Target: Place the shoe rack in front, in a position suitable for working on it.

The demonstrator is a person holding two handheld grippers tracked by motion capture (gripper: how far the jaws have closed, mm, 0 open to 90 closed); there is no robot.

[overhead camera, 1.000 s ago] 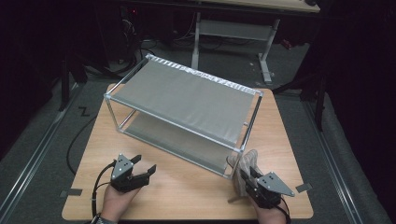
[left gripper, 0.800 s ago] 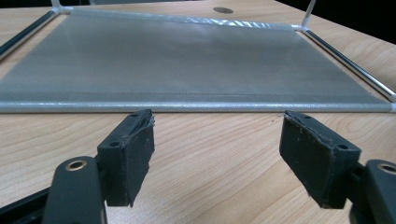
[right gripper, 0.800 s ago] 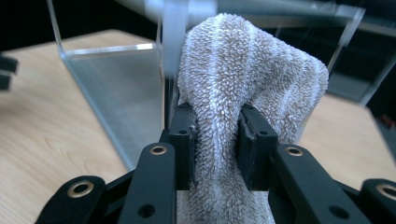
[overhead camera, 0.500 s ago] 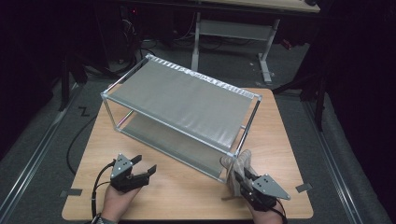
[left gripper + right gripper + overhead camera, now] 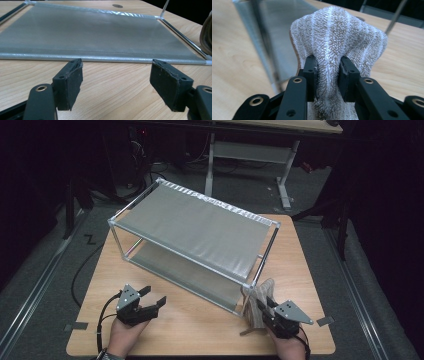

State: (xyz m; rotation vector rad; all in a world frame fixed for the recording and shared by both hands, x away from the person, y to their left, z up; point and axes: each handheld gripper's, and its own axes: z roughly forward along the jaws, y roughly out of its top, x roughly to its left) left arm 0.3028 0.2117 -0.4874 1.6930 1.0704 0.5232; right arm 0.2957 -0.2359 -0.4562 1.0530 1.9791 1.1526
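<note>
Rack (image 5: 195, 232) post directly ahead of towel-laden right claw (image 5: 263, 308).

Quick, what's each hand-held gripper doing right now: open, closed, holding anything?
Left hand-held gripper: open, jaws wide apart, holding nothing, low over the table.
Right hand-held gripper: closed on the striped towel, beside the rack.

towel (image 5: 260, 301) beside rack (image 5: 192, 227), on table (image 5: 200, 325)
</note>
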